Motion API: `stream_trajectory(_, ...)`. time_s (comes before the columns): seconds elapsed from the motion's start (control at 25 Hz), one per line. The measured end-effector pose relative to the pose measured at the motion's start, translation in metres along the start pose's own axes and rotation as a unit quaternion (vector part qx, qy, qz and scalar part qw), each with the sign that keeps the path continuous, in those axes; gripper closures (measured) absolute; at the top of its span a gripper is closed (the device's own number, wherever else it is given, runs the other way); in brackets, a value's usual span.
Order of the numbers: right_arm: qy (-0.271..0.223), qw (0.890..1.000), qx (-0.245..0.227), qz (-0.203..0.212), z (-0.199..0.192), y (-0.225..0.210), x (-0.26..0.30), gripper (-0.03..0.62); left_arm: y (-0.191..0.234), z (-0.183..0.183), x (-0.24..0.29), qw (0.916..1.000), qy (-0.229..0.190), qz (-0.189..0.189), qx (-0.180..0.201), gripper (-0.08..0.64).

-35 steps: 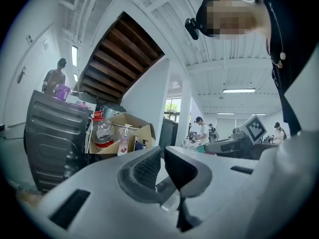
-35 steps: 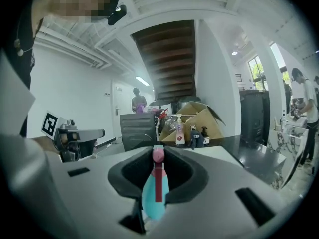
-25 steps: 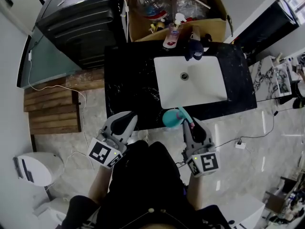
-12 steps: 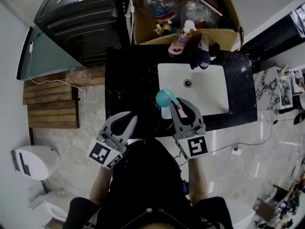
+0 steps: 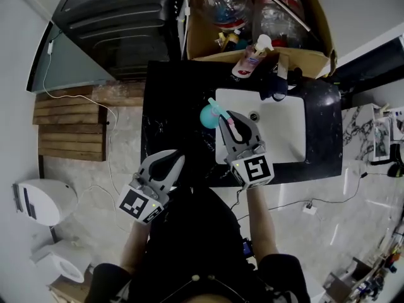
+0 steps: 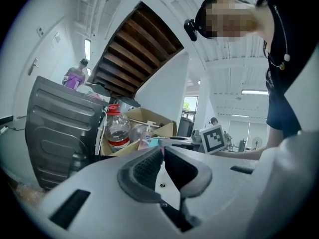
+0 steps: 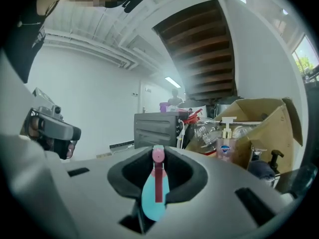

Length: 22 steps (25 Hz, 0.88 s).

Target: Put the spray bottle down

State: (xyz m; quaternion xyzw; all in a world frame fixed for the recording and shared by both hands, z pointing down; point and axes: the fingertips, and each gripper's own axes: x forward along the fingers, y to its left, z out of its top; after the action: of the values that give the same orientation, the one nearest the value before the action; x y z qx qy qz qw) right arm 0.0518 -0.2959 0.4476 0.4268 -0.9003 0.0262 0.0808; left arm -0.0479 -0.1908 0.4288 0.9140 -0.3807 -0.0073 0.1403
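The spray bottle is teal with a pink trigger. My right gripper is shut on its head and holds it over the black countertop, at the left rim of the white sink. In the right gripper view the bottle's head sits clamped between the jaws of the right gripper, pink trigger facing the camera. My left gripper hangs at the counter's front edge, below and left of the bottle. The left gripper has its pads together with nothing between them.
A cardboard box with large plastic bottles stands behind the sink, a pump soap bottle in front of it. A dark faucet is at the sink's back. A black appliance stands at the back left, a toilet on the floor.
My right gripper carried the spray bottle from the counter's front edge forward and left, to over the counter beside the sink. The left gripper barely shifted.
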Motion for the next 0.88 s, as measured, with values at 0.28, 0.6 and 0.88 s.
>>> stream_trajectory(0.28, 0.000, 0.999, 0.020, 0.028, -0.007, 0.003, 0.033, 0.522, 0.002, -0.006, 0.001, 0.9998, 0.003, 0.017, -0.012, 0.532)
stream_trajectory(0.6, -0.002, 0.999, 0.020, 0.035, -0.012, 0.008, 0.050, 0.520, 0.009, -0.008, -0.005, 0.9993, 0.003, 0.032, -0.018, 0.532)
stream_trajectory(0.88, -0.007, 0.999, 0.027, 0.041, -0.013, 0.010, 0.051, 0.517, 0.009, -0.011, -0.008, 0.9994, 0.007, 0.027, -0.022, 0.532)
